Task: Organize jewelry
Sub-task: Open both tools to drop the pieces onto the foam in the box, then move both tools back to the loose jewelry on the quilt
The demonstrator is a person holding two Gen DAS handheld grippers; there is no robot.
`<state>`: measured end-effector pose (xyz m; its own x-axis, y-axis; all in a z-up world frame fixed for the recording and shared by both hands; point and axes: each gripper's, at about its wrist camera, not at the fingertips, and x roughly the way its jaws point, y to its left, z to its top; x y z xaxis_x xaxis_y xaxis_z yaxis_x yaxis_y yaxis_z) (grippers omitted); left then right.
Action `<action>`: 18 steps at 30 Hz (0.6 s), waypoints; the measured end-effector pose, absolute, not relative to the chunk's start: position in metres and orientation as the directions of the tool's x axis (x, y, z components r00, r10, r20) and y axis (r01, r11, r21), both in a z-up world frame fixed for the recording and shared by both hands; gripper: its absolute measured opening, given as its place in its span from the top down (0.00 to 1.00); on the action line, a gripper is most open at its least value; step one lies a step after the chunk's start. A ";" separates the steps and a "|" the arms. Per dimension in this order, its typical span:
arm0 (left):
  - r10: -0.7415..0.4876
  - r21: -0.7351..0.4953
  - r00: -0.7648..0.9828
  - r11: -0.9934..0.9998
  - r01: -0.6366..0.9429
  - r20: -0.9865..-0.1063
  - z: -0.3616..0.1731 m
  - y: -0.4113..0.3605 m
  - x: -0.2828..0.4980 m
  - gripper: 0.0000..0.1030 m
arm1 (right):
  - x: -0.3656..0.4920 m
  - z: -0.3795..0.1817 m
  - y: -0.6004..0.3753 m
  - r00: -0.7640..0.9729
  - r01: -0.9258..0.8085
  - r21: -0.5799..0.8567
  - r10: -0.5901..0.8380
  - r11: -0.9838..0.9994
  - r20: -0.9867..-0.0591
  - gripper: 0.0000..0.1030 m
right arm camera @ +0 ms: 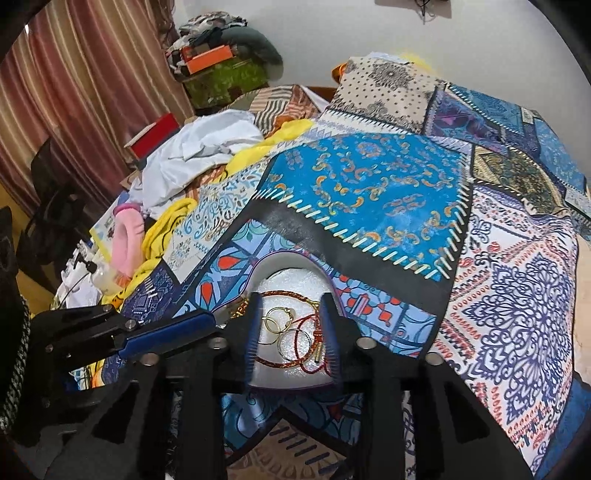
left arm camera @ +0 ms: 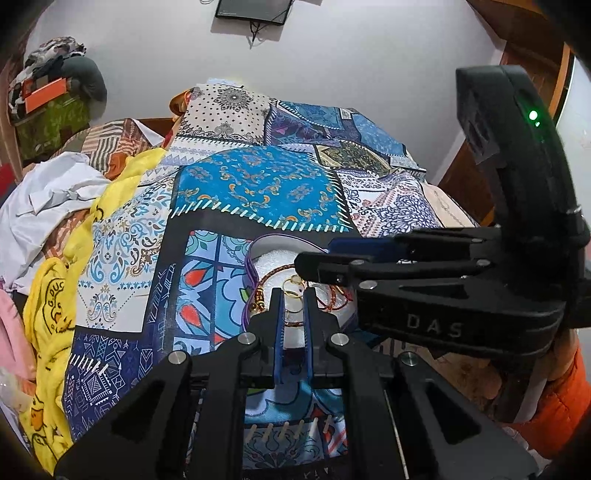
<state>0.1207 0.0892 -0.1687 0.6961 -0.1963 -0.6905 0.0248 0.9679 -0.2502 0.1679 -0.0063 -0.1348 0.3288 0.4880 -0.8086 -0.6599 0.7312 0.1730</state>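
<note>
Patchwork bedspread [right arm camera: 369, 192]; jewelry box [right arm camera: 291, 266], rounded end away from right gripper [right arm camera: 291, 332].

The right tongs [left arm camera: 314, 264], reaching in from the right of the left wrist frame, cover the right side of the purple-rimmed tray [left arm camera: 248, 258] and part of the gold rings [left arm camera: 291, 286]. In the right wrist frame, the tray's lower rim [right arm camera: 291, 387] sits behind the tongs' black frame. The wall screen [left arm camera: 253, 11] is cut off at the top edge. Small gold pieces [right arm camera: 240, 310] beside the left pad are too small to identify.
</note>
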 end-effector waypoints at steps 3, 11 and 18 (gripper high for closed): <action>-0.190 -0.236 0.695 0.971 0.029 -0.694 -0.168 0.086 0.121 0.93 | 0.165 -0.129 -0.012 0.350 -0.654 0.164 0.489 0.738 -0.799 0.67; -0.174 -0.230 0.686 0.973 0.011 -0.707 -0.165 0.085 0.122 0.90 | 0.160 -0.114 -0.033 0.396 -0.631 0.152 0.484 0.761 -0.780 0.67; -0.156 -0.199 0.705 0.980 0.022 -0.692 -0.148 0.077 0.117 0.75 | 0.153 -0.098 -0.060 0.448 -0.597 0.141 0.475 0.789 -0.757 0.67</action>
<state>0.1174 0.0767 -0.1481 0.7051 -0.1564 -0.6916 0.0224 0.9798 -0.1987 0.1531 -0.0603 -0.0980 0.4483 0.4746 -0.7575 -0.5974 0.7894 0.1411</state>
